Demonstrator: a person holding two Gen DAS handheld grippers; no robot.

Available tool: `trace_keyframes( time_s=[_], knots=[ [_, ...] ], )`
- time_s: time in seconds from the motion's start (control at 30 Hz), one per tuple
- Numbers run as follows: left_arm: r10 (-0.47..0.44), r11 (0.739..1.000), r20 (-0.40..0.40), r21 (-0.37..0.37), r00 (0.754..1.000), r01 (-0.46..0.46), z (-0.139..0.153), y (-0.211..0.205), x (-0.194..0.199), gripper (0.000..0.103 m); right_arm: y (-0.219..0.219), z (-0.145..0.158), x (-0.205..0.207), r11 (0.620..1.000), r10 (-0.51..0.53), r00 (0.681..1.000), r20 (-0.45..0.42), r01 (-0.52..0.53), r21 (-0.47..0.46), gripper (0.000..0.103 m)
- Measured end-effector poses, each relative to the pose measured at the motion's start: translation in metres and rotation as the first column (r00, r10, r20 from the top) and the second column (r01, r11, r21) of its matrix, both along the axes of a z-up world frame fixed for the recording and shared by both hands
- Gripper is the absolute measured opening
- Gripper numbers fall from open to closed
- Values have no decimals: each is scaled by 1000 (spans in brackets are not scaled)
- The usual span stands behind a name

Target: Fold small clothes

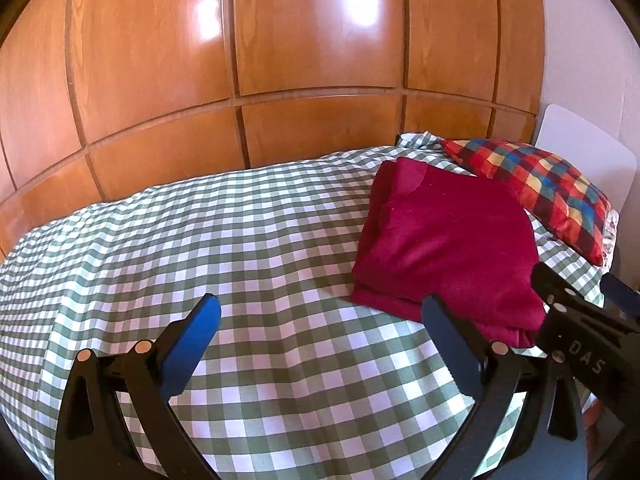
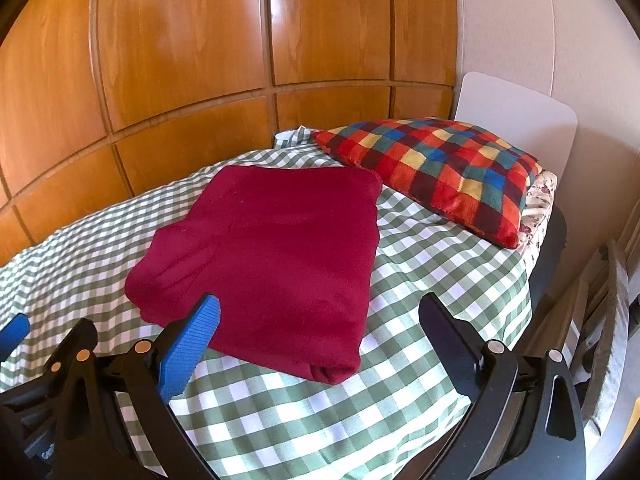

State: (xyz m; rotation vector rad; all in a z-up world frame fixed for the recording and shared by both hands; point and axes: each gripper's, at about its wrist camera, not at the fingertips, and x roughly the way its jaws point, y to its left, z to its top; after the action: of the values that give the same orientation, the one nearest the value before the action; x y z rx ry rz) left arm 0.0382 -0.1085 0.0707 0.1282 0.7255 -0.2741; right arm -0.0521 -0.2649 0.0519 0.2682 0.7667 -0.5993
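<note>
Your left gripper and right gripper both hang with jaws spread wide, holding nothing, above the green-and-white checked bedspread. The dark red garment lies folded on that cover, just beside the multicoloured checked cushion. Behind the bed you see wooden wall panels and a white headboard.

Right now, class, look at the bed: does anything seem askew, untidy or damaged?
Nothing stands out. The dark red garment lies folded in a neat, flat stack on the checked bedspread, beside the plaid cushion. Both grippers are open and empty.
</note>
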Motion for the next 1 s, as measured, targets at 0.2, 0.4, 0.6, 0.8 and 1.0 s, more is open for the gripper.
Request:
trace_keyframes(
  time_s=[0.2, 0.4, 0.6, 0.8, 1.0],
  knots=[
    [-8, 1000, 3, 2, 1000, 8, -1, -3, -1, 101, -7, -3, 0, 1000, -14, 1000, -3, 14, 2, 99],
    [-10, 1000, 5, 7, 1000, 10, -2, -2, 0, 100, -9, -7, 1, 1000, -16, 1000, -13, 16, 8, 99],
    [5, 1000, -1, 17, 1000, -5, -5, -3, 1, 100, -9, -9, 3, 1000, -12, 1000, -16, 13, 11, 99],
    [16, 1000, -10, 10, 1000, -16, -6, -1, 3, 100, -10, -9, 3, 1000, -10, 1000, -16, 10, 10, 99],
    [15, 1000, -3, 12, 1000, -15, -5, -1, 1, 100, -9, -8, 3, 1000, -10, 1000, -15, 10, 9, 99]
  ],
)
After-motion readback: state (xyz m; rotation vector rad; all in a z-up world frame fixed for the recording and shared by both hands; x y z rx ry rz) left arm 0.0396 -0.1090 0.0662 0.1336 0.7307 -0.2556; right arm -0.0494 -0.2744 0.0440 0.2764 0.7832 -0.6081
